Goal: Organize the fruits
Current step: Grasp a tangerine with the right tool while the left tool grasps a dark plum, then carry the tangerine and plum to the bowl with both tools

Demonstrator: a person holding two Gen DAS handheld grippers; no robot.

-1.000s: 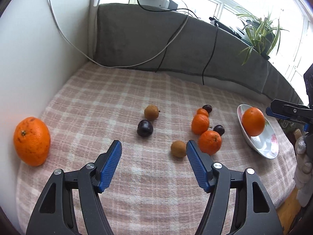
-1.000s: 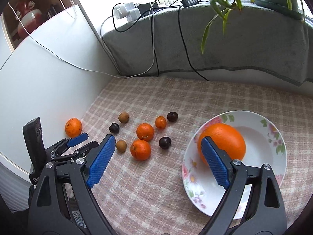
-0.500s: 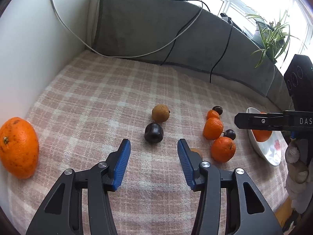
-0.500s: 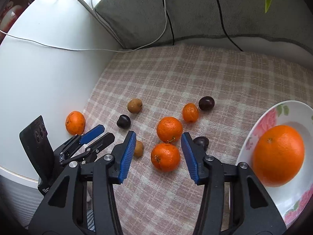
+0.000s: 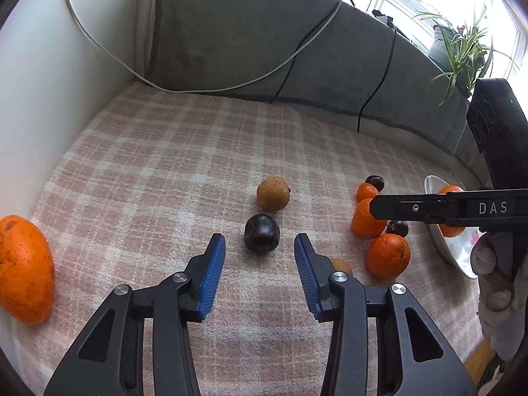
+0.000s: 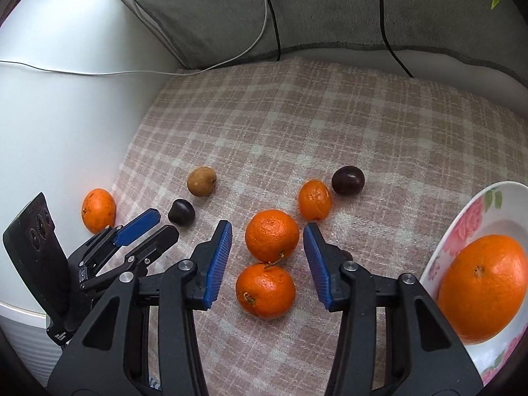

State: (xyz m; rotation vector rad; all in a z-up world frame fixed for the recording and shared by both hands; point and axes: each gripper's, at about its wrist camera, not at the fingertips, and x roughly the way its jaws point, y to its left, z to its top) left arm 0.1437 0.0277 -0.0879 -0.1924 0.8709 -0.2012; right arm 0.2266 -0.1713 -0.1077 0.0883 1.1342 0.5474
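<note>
Fruits lie on a checked cloth (image 5: 148, 171). My left gripper (image 5: 260, 247) is open and empty, its tips either side of a dark plum (image 5: 261, 237), just short of it. A brown fruit (image 5: 273, 193) lies behind the plum. My right gripper (image 6: 267, 241) is open and empty, its tips flanking a mandarin (image 6: 272, 235), with a second mandarin (image 6: 265, 290) between the jaws nearer me. A big orange (image 6: 483, 288) sits in a flowered white plate (image 6: 468, 217) at the right. Another big orange (image 5: 24, 269) lies at the far left by the wall.
A small mandarin (image 6: 314, 199) and a dark plum (image 6: 348, 180) lie beyond the right gripper. A white wall (image 5: 39, 92) bounds the left, a grey cushion (image 5: 264, 43) with cables the back. A potted plant (image 5: 462, 46) stands at the back right.
Both grippers moved forward and down toward the fruit and their jaws narrowed. The left closed in on the dark plum, the right on the mandarins, away from the plate.
</note>
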